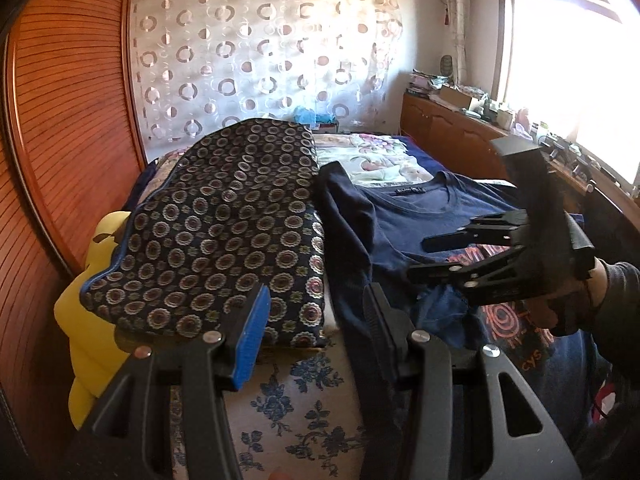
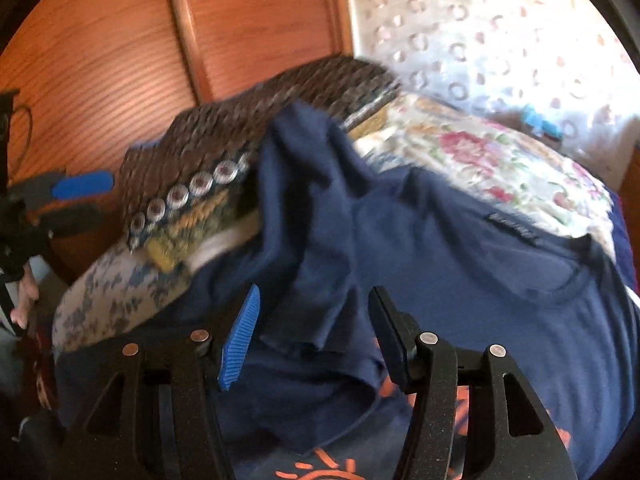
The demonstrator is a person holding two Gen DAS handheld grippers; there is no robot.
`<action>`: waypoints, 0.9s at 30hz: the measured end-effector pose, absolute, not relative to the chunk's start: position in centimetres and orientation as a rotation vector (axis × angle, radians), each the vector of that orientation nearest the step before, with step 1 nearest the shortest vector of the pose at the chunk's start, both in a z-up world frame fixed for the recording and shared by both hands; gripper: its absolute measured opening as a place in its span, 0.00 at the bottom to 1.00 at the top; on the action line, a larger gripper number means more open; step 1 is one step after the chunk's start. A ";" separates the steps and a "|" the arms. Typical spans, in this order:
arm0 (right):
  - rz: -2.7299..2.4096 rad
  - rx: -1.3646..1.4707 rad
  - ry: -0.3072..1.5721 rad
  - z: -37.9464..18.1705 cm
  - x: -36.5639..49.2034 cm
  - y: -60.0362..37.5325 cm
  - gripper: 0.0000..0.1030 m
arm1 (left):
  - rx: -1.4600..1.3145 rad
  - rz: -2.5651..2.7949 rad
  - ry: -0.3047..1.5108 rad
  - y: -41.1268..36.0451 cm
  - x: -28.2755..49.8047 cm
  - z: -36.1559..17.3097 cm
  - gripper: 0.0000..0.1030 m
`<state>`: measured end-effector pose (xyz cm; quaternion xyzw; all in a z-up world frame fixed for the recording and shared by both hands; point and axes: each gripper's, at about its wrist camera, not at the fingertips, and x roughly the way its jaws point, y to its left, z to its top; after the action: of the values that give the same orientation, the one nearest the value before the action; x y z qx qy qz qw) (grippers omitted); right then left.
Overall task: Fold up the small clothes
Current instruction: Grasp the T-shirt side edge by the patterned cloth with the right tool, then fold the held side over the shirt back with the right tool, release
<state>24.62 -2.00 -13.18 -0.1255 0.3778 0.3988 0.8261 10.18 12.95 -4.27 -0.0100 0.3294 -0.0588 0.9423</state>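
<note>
A navy T-shirt (image 1: 404,216) with an orange print lies spread face up on the bed, collar toward the far side. In the right wrist view its sleeve (image 2: 304,280) lies folded over the shirt body (image 2: 460,280). My right gripper (image 2: 315,289) hovers over that sleeve, open, pads clear of the cloth. The left wrist view shows it from the side (image 1: 419,258), held by a gloved hand above the shirt's chest. My left gripper (image 1: 318,288) is open at the shirt's left edge, with the dark sleeve strip beside its black finger. It also shows at the far left (image 2: 104,197).
A dark cushion (image 1: 224,232) with round flower motifs lies left of the shirt on the floral bedspread (image 1: 304,400). A yellow object (image 1: 84,320) sits beyond the cushion. A slatted wooden wardrobe (image 1: 72,120) stands at the left. A cluttered sideboard (image 1: 452,128) runs under the window.
</note>
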 end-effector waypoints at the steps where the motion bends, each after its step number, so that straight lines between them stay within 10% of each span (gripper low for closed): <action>1: 0.835 -0.284 0.816 -13.6 24.8 -1.6 0.52 | -0.022 -0.121 0.675 12.9 10.2 -4.3 0.46; 8: 0.862 -0.300 0.849 -14.8 26.1 -1.4 0.06 | -0.027 -0.124 0.689 12.5 10.4 -4.8 0.46; 24: 0.561 -0.213 0.695 -10.4 31.6 -5.8 0.04 | -0.026 -0.147 0.699 11.0 10.7 -5.3 0.47; 27: 0.657 -0.193 0.719 -10.5 31.0 -5.7 0.26 | -0.028 -0.146 0.702 11.0 10.9 -5.3 0.47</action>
<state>31.00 -5.65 -10.46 -0.0925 0.3449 0.3153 0.8792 10.92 10.96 -5.27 -0.0135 0.3433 -0.0716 0.9364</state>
